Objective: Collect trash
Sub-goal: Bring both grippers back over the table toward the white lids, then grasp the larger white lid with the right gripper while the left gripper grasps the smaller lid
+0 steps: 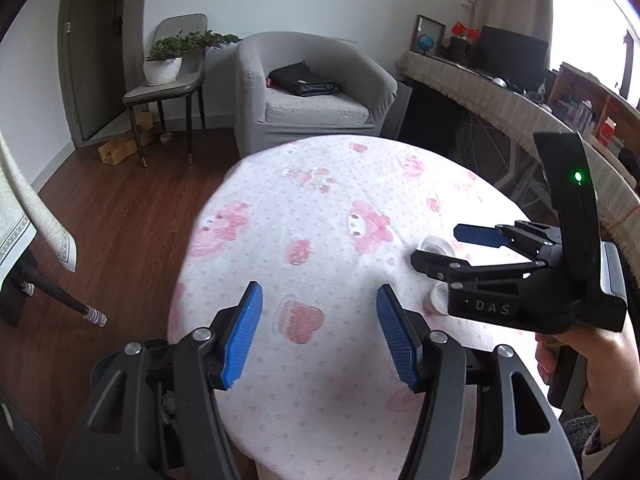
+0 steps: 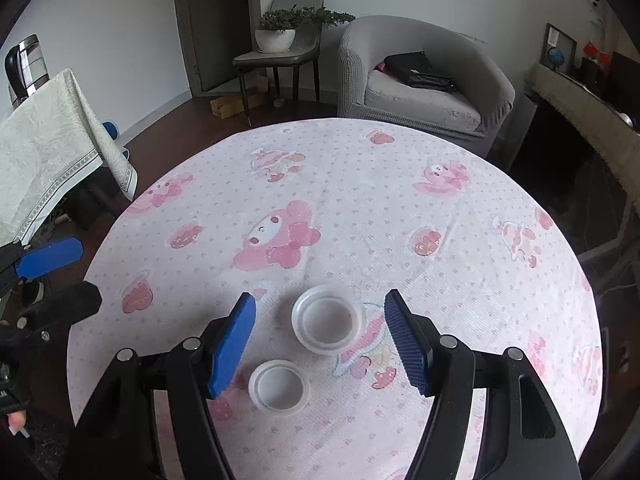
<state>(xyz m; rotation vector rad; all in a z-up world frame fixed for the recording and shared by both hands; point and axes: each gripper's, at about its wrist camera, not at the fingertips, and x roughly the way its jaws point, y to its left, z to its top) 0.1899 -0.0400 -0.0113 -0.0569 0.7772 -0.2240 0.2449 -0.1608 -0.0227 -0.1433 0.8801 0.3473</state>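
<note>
Two white plastic cup-like lids lie open side up on the round table [image 2: 360,184] with its pink cartoon cloth. The larger lid [image 2: 328,320] is farther from the camera and the smaller lid [image 2: 279,387] is nearer. My right gripper [image 2: 320,345] hovers open over them; the larger lid shows between its blue pads, untouched. In the left wrist view the right gripper [image 1: 440,250] partly hides the larger lid [image 1: 434,245] and the smaller lid [image 1: 438,300]. My left gripper [image 1: 320,336] is open over bare cloth with nothing between its fingers. It also shows as the left gripper [image 2: 76,276] at the table's left edge.
A grey armchair [image 2: 424,76] with a black bag stands behind the table. Beside it is a chair carrying a potted plant [image 2: 276,32]. A second table with a pale cloth [image 2: 48,140] is to the left, and a long cluttered desk [image 1: 500,92] to the right. The floor is dark wood.
</note>
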